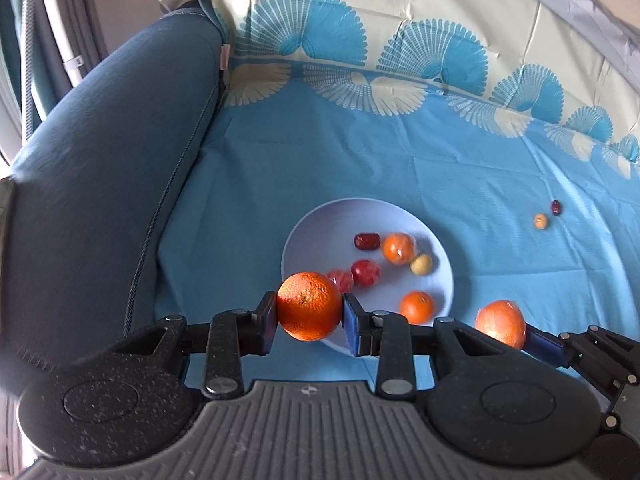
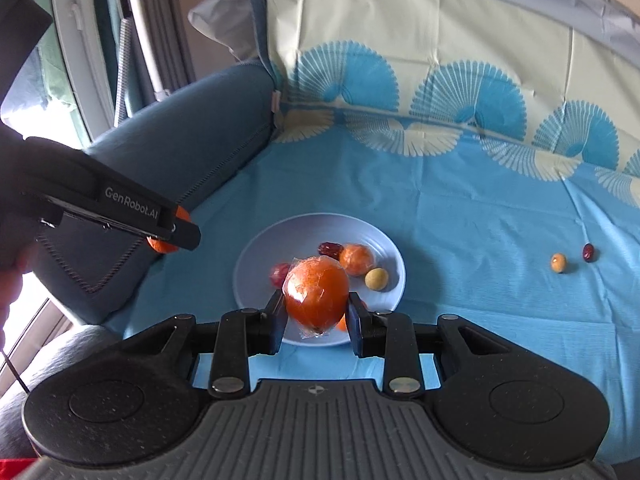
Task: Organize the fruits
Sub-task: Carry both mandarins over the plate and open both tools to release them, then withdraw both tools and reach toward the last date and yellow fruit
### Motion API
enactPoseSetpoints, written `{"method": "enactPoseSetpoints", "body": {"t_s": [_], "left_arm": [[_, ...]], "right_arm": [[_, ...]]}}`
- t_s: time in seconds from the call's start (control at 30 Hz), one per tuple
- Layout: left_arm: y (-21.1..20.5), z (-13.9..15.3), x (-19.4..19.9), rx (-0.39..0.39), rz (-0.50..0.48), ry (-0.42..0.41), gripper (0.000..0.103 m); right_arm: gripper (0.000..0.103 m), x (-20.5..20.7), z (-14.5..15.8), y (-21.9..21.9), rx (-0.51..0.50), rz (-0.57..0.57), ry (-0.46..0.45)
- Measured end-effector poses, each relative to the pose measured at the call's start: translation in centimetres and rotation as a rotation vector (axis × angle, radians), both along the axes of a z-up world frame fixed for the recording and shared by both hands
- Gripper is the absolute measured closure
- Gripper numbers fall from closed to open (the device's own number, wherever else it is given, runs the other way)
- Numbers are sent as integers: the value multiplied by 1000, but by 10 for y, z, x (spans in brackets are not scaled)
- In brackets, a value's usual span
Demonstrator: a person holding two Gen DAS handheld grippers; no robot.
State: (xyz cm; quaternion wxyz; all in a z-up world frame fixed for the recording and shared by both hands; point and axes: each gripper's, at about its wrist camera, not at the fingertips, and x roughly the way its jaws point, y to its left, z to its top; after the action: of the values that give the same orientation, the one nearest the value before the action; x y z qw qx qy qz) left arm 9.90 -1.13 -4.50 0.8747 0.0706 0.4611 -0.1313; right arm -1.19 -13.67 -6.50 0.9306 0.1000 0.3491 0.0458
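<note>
Blue cloth [image 2: 460, 216] with fan patterns covers the whole working surface, and a dark blue cushion [image 1: 100, 160] flanks it on the left. On the cloth sits the pale plate [image 1: 320, 220], already carrying several fruits: small oranges, a couple of red pieces, a date, a little yellow one.

Both hands are loaded! The left gripper [image 1: 310, 310] is clamped on a bare orange [image 1: 309, 305], rough skin showing, and it hangs over the plate's near-left rim. The right gripper [image 2: 316, 304] is closed around a wrapped orange [image 2: 317, 294], its clear film crinkled and a tag of it trailing below, and that one hovers over the near part of the plate, closer to the middle.

So the drop zone lies directly under and just ahead of both claws, and the right looks better placed, in my judgement; the left needs a nudge forward and to the right to clear the rim. Both fruits are round, so no long axis to line up, but they may roll into the pieces already there.

Well apart on the right lie the smallest items, a yellow fruit [image 2: 559, 262] and a dark red date [image 2: 589, 252], just beside each other, nearer the right hand.
</note>
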Motion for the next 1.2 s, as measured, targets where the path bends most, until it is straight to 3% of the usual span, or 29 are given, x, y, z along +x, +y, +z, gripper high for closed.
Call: {"method": "enactPoseSetpoints", "body": {"t_s": [0.27, 0.53, 0.6, 0.63, 0.67, 0.7, 0.8, 0.97, 1.2], "left_arm": [[-27, -50, 55, 43, -23, 60, 66], [-44, -75, 83, 70, -45, 66, 65], [-48, -78, 86, 88, -58, 58, 58], [-49, -78, 87, 97, -66, 56, 35], [-50, -77, 87, 103, -72, 49, 6], [-51, -75, 87, 111, -70, 35, 0], [-51, -65, 79, 123, -98, -20, 0], [-40, -51, 57, 156, -90, 43, 0], [0, -20, -17, 135, -7, 77, 0]], "right_arm": [[71, 56, -42, -13, -22, -18, 62], [70, 89, -72, -17, -30, -4, 106], [69, 93, -76, -17, -22, 3, 119], [68, 95, -77, -17, -10, 11, 127], [62, 97, -78, -18, 11, 17, 135], [45, 98, -77, -20, 34, 23, 138], [16, 93, -68, -20, 15, -20, 118], [7, 68, -48, -20, 21, -13, 141], [4, 12, -23, -6, 40, -18, 227]]}}
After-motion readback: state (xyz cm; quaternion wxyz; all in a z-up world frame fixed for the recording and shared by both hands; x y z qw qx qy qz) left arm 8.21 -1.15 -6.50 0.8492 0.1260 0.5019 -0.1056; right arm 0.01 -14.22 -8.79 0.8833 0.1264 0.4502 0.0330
